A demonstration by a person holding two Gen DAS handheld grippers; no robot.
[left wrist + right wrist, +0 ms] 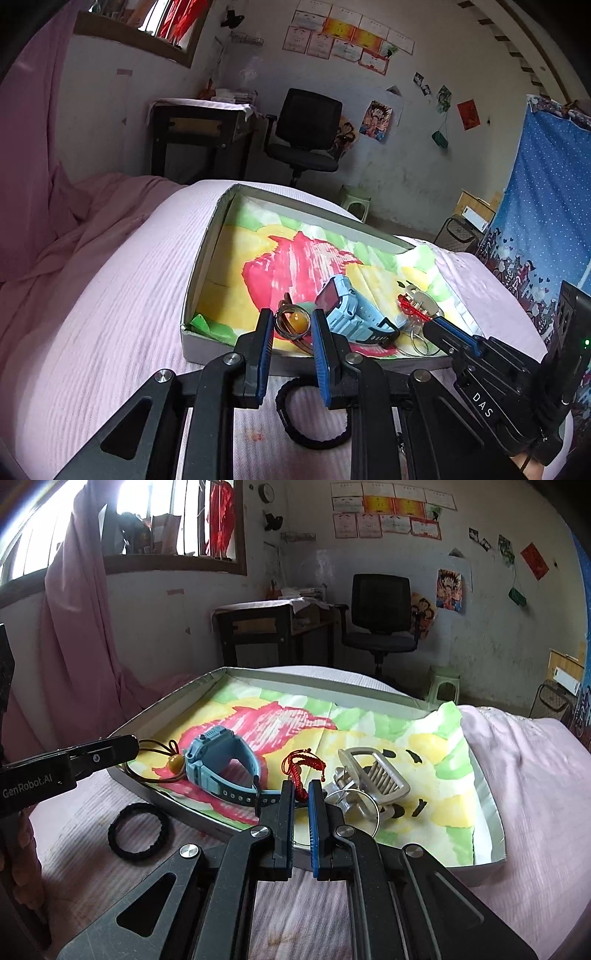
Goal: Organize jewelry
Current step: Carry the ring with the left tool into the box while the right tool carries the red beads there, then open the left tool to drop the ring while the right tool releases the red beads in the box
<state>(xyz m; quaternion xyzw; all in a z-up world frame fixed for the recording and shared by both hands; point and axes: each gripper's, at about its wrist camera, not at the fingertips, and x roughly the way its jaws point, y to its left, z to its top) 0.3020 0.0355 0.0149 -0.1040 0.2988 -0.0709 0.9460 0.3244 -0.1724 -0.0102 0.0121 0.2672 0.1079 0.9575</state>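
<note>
Judging by the tray (491, 805), most pieces are in: blue watch (218, 764), metal clip (373, 775). The left gripper (291, 325) narrowly holds the amber-bead cord (297, 322); the right gripper (301, 794) pinches the red bracelet (301, 766). A black band (138, 830) waits outside on the bed.

Daylight enters through the window (122, 520), which is blown out to white glare. The room is evenly, softly lit with faint shadows. Fisheye bending curves the edges, dark vignette fills the corners, and the bedding's right side is slightly blurred.
</note>
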